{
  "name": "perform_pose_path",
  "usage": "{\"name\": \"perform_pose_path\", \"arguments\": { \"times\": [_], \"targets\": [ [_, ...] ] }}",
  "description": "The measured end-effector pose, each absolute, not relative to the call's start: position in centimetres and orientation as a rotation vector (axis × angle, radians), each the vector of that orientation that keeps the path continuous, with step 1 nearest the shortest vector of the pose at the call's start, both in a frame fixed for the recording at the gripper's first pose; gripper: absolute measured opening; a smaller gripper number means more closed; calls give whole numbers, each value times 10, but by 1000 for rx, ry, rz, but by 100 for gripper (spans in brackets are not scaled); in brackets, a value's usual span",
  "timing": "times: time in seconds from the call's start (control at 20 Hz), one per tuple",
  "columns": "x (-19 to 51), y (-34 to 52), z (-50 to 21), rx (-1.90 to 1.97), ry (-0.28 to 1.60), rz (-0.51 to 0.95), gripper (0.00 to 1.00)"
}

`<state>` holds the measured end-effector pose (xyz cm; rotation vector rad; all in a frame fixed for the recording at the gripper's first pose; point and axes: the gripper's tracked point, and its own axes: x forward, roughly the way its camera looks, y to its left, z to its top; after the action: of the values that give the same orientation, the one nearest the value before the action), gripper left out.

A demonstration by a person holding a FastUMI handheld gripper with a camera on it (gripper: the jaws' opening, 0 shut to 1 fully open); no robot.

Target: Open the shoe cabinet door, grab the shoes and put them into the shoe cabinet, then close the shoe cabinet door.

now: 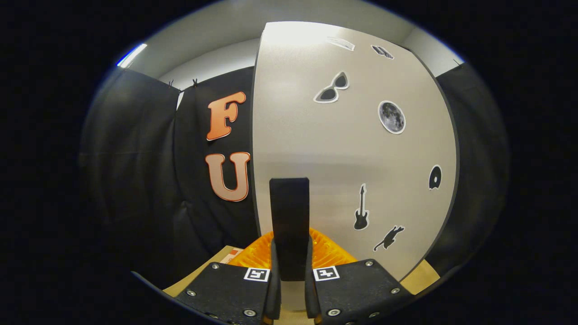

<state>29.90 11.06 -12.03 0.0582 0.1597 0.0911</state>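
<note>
We've got the hand-held gripper (pixel 291 271) pinching the door handle (pixel 289 216) — both fingers pressed on it, ready to swing the shoe cabinet door (pixel 343 149).

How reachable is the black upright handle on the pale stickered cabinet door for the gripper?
Probably yes: the black upright handle sits between the gripper's fingers, which seem to press both its sides.

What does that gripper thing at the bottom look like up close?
The gripper has two flat, angular plates with a speckled black finish, fastened by round silver screws. Each plate carries a small square black-and-white coded marker near its inner edge. Two narrow fingers run forward between the plates.
</note>
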Motion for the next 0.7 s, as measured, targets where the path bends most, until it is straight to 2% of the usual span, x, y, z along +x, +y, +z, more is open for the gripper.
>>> {"name": "perform_pose_path", "arguments": {
  "times": [0.7],
  "targets": [
    [206, 55, -113, 26, 193, -10, 19]
  ]
}}
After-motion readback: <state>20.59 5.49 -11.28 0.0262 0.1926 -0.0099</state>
